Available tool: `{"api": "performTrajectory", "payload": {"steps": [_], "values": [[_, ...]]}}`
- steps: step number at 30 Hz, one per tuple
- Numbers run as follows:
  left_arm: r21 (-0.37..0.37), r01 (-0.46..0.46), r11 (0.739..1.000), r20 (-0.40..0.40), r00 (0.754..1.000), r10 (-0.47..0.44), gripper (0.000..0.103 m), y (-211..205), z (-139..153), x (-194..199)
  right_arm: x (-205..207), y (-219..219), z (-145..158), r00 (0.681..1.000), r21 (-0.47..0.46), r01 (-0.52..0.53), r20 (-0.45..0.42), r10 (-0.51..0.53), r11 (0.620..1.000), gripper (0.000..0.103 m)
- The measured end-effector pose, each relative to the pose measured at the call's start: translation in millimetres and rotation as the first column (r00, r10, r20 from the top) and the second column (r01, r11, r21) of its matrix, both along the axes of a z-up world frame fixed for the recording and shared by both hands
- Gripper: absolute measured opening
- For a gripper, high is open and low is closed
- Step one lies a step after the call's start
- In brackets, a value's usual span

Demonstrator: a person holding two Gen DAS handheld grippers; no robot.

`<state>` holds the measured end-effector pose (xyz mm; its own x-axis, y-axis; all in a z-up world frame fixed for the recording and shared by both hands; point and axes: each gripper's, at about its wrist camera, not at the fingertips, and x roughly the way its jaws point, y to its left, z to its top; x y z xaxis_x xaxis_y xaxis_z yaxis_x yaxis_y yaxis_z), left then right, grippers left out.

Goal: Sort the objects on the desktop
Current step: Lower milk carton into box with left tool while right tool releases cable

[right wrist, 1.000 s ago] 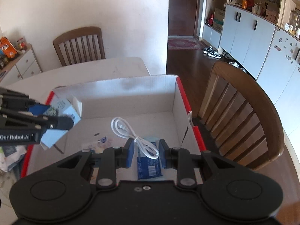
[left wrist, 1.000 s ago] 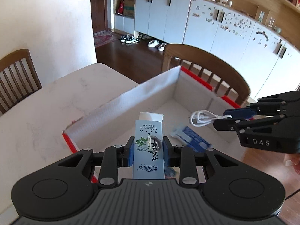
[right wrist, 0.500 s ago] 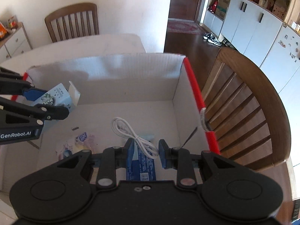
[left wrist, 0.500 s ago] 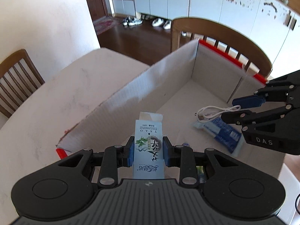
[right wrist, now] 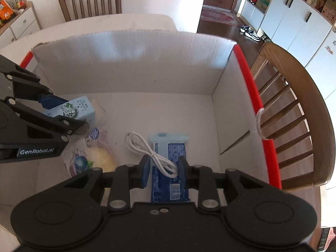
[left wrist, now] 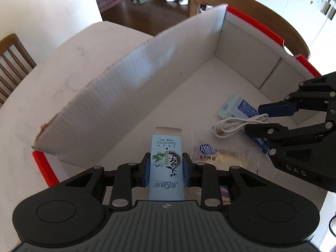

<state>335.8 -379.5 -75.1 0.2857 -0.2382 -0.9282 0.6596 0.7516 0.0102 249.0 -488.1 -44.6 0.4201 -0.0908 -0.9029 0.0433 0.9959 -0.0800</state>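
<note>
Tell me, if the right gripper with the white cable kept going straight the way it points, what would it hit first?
Probably the blue packet lying on the box floor: it sits directly beyond the right gripper and its white cable. Depth is hard to judge.

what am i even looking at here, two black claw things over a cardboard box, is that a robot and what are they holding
No robot: a person carries a hand-held gripper in each hand, and each has a wide-angle camera looking forward along its jaws. So each picture is one gripper's own view, with the other gripper showing at the side.

In the left gripper's view, the left gripper is shut on a light blue carton printed with a leaf. In the right gripper's view, the right gripper is shut on a white cable, coiled and hanging from the jaws.

Both hang over an open cardboard box with red edges, standing on a pale table. On the box floor lie a blue packet and a clear snack wrapper. Wooden chairs stand around the table.
</note>
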Motion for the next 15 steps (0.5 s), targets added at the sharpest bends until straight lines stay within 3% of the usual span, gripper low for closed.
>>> {"api": "performTrajectory", "payload": {"steps": [15], "values": [[-0.012,-0.041,0.999,-0.053,0.998,0.04,0.029,8.5,3.0,5.4,5.8,0.6,-1.5,1.0,-0.01,-0.012,-0.019,0.012,1.0,0.032]]}}
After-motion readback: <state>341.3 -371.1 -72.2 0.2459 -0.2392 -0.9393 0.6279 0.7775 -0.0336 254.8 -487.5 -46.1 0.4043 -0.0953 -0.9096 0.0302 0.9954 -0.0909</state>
